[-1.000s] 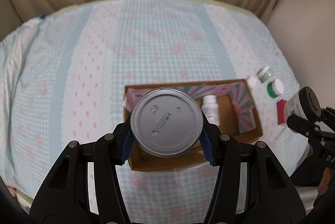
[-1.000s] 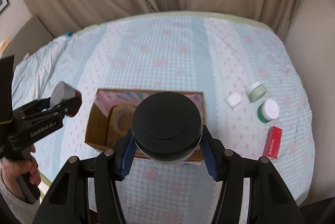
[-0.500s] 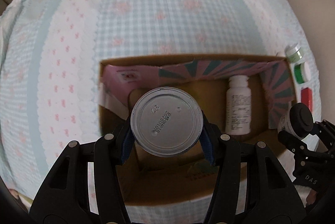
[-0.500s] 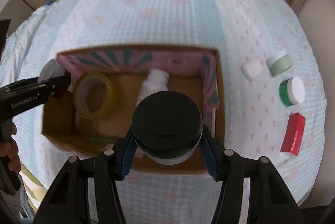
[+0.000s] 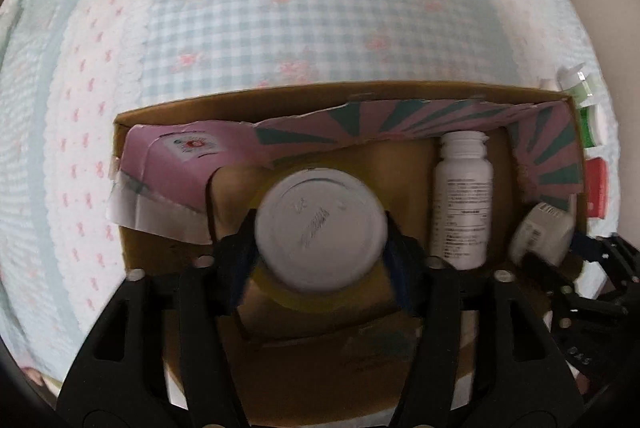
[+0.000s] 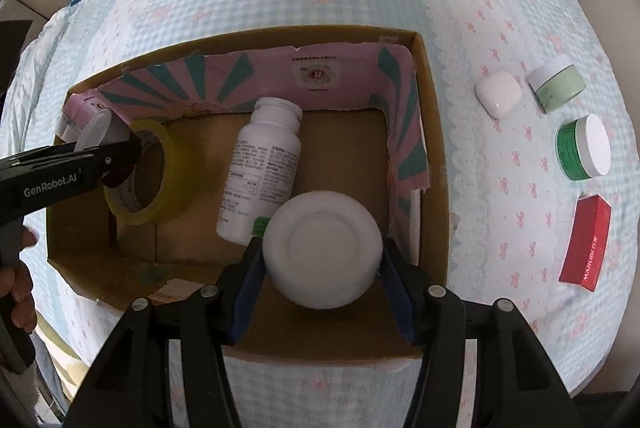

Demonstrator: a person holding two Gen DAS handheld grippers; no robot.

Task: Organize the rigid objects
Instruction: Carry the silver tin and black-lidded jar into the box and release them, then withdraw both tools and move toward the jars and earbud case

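Observation:
My left gripper (image 5: pixel 320 248) is shut on a small can (image 5: pixel 320 230) with a silver round end. It holds the can inside the cardboard box (image 5: pixel 320 96), over a yellow tape roll (image 6: pixel 150 176). My right gripper (image 6: pixel 322 252) is shut on a round jar (image 6: pixel 323 248) and holds it low in the box's right part (image 6: pixel 434 164). A white pill bottle (image 6: pixel 262 172) lies on the box floor between the two; it also shows in the left wrist view (image 5: pixel 462 196).
On the checked cloth right of the box lie a white case (image 6: pixel 498 94), a pale green jar (image 6: pixel 558 88), a dark green jar (image 6: pixel 584 148) and a red carton (image 6: pixel 586 248). The table edge runs just below the box.
Both grippers have come down from above the box into it, each still holding its object. The can now sits over the tape roll, and the jar is beside the pill bottle.

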